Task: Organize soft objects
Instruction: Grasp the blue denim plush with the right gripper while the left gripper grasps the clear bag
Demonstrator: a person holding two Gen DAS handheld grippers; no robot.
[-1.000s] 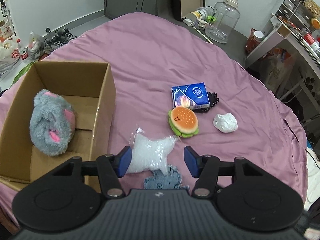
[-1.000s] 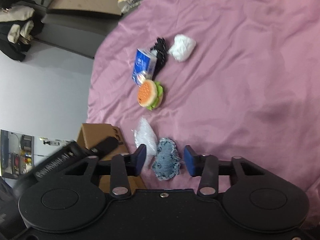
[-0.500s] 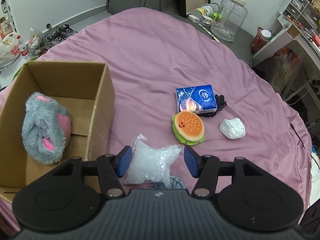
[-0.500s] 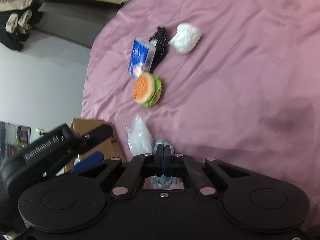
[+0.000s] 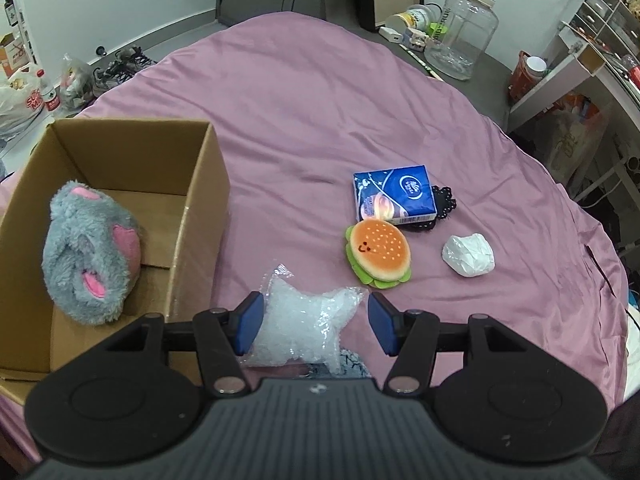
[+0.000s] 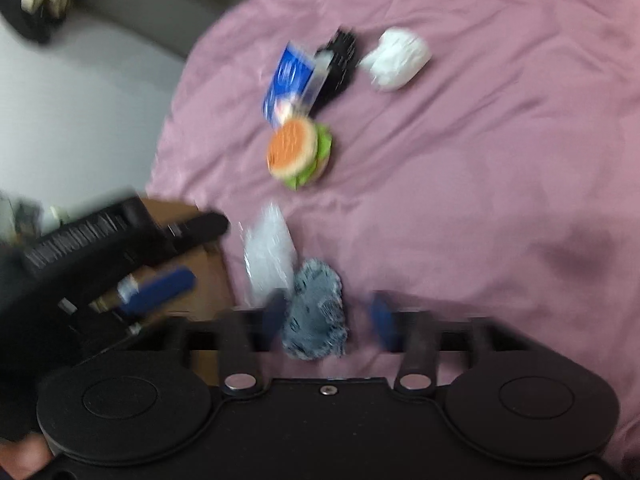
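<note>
**Fig. – both wrist views, jaws outward.**

(a) L gripper: I read the jaws as released, set mid-width and angled down at the bed. A clear plastic bag of white filling lies on the sheet between the pads. The L pad overlaps its edge in view, and the R pad stands clear of it. No squeeze is visible.

(b) R gripper: the frame is blurred w/ motion, but the two blue pads show apart. A blue-grey fabric patch lies between them. It sits close to the L pad and has a gap to the R pad, so I read the patch as not clamped. The patch lies just beside the clear bag, touching or nearly so.

(c) Further out on the purple sheet:
- A burger plush lies next to a blue tissue pack.
- The pack sits partly on a black lacy item.
- A crumpled white wad lies near the burger, apart from it.

(d) L side: an open cardboard box stands on the bed just beside the clear bag. Inside it is a grey plush slipper w/ pink patches.
</note>
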